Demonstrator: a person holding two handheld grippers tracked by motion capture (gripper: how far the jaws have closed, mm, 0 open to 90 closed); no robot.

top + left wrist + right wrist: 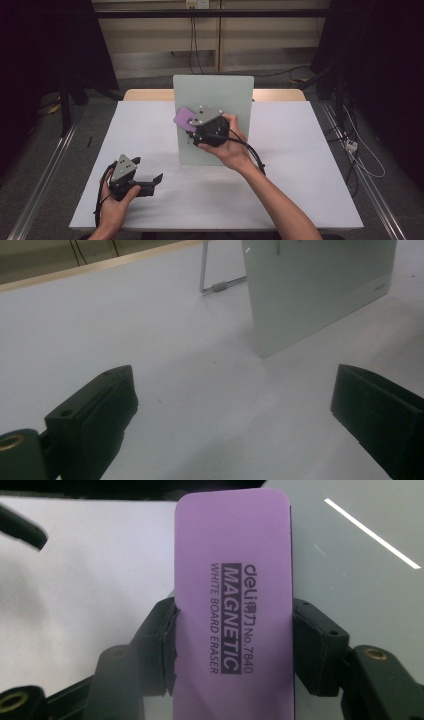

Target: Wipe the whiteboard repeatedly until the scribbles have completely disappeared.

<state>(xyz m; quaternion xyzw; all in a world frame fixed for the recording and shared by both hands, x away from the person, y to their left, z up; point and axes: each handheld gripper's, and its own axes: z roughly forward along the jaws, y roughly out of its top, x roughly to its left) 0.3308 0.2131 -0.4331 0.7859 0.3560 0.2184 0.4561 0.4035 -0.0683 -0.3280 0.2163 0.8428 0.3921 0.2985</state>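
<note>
A pale grey-green whiteboard stands upright on a stand in the middle of the white table. My right gripper is shut on a purple magnetic whiteboard eraser and holds it against the board's left part. In the right gripper view the black jaws press both long sides of the eraser, with the board behind it at the right. My left gripper rests low at the table's front left, open, nothing between its fingers. From there the board stands ahead.
The board's metal stand leg reaches back behind it. Dark curtains and floor rails flank the table; cables hang at the back wall. The person's forearms enter from the bottom edge.
</note>
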